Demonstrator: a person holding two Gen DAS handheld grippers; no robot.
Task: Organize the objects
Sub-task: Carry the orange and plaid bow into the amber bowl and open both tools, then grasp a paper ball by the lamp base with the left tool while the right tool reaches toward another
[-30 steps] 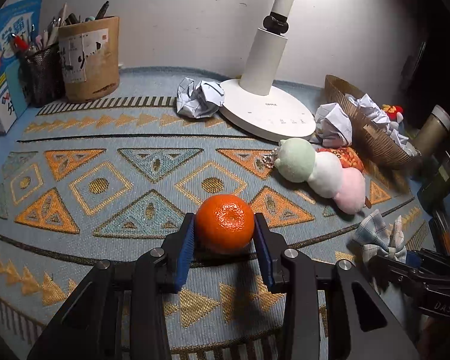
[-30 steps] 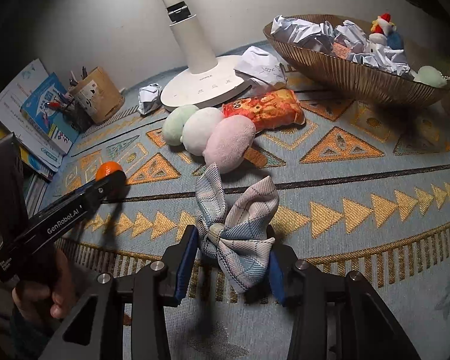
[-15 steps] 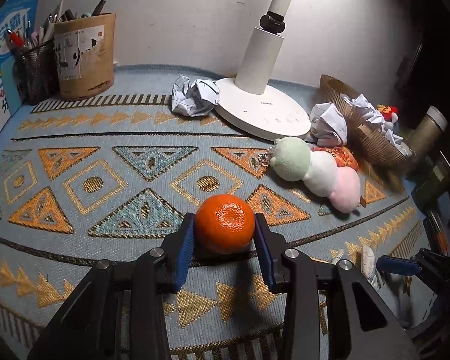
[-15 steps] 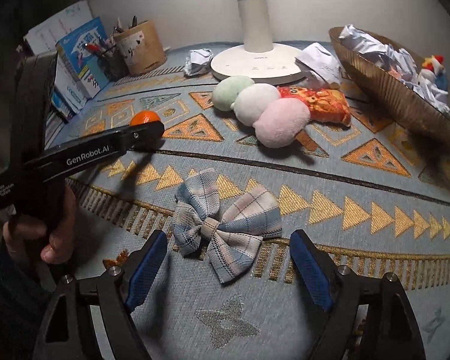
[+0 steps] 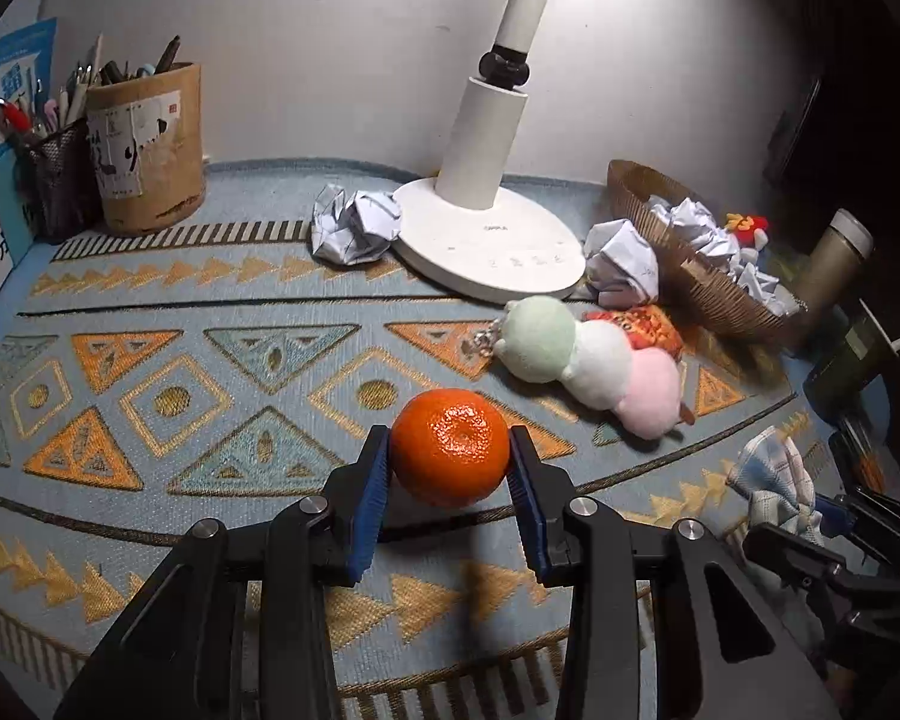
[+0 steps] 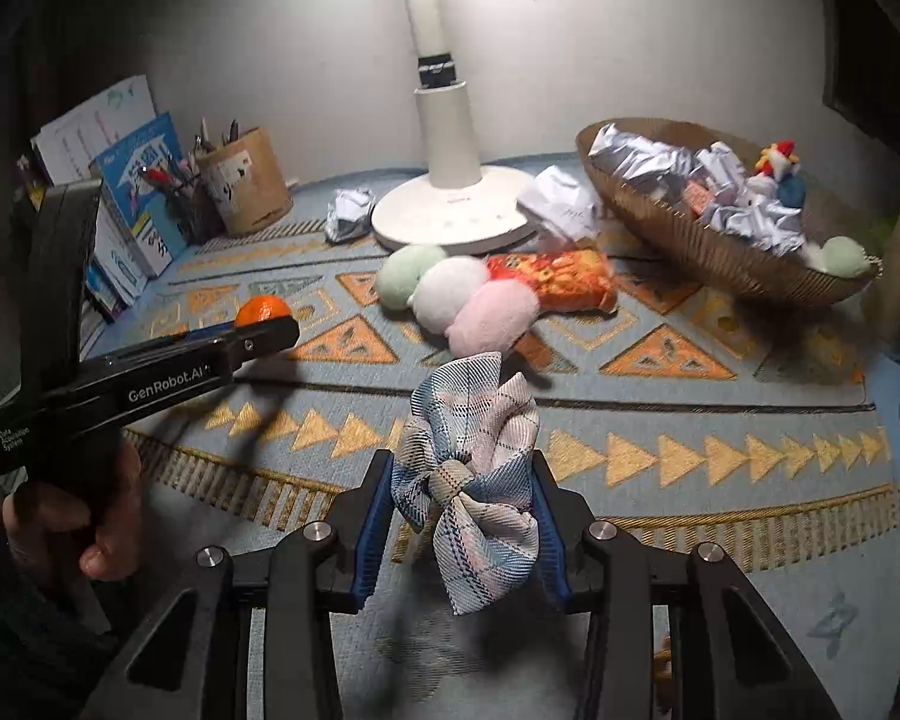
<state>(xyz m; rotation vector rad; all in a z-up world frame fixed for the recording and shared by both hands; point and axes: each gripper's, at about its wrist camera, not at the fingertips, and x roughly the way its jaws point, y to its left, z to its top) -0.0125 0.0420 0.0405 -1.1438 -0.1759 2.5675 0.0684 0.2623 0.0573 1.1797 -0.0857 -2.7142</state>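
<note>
My left gripper [image 5: 450, 468] is shut on an orange tangerine [image 5: 450, 447] and holds it just above the patterned mat; it also shows in the right wrist view [image 6: 258, 312]. My right gripper [image 6: 461, 495] is shut on a plaid fabric bow [image 6: 468, 480] and holds it lifted off the mat; the bow also shows at the right edge of the left wrist view [image 5: 777, 489]. A three-ball plush in green, white and pink [image 6: 456, 300] lies mid-mat beside an orange snack packet [image 6: 555, 279]. A woven basket [image 6: 690, 252] holds crumpled paper and small toys.
A white lamp base [image 6: 450, 219] stands at the back centre, with crumpled paper balls on either side [image 5: 354, 225] [image 6: 561, 201]. A cardboard pen pot [image 5: 147, 147], a mesh pen holder and books stand at the back left. A metal flask [image 5: 834, 264] stands behind the basket.
My right gripper was open over the bow lying on the mat; it has closed on the bow and lifted it. My left gripper still holds the tangerine, slightly raised.
</note>
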